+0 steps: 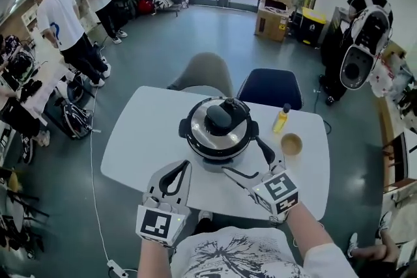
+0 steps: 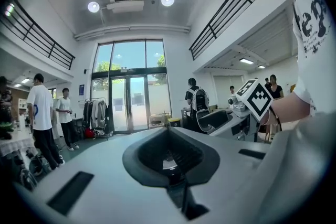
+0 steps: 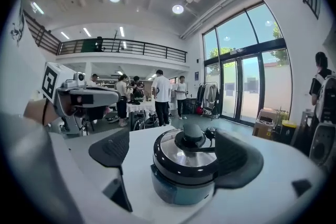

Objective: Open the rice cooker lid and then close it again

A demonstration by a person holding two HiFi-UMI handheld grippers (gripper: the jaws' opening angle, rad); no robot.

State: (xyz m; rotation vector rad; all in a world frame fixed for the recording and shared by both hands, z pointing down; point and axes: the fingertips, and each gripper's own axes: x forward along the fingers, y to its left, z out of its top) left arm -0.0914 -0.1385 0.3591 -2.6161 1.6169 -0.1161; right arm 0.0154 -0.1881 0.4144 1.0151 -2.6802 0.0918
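The cooker (image 1: 218, 129) has a shiny silver lid (image 1: 220, 133) with a black knob and a black rim, over a pale blue-grey body. The counter (image 1: 143, 140) is plain white. On it are a yellow bottle (image 1: 281, 119) with a dark cap and a tan cup (image 1: 291, 144). The left gripper (image 1: 183, 166) and right gripper (image 1: 242, 154) are light grey with black pads, and their cubes bear black-and-white square markers. One chair (image 1: 205, 71) is grey, the other (image 1: 270, 86) navy. The floor (image 1: 150, 55) is dull grey-green.
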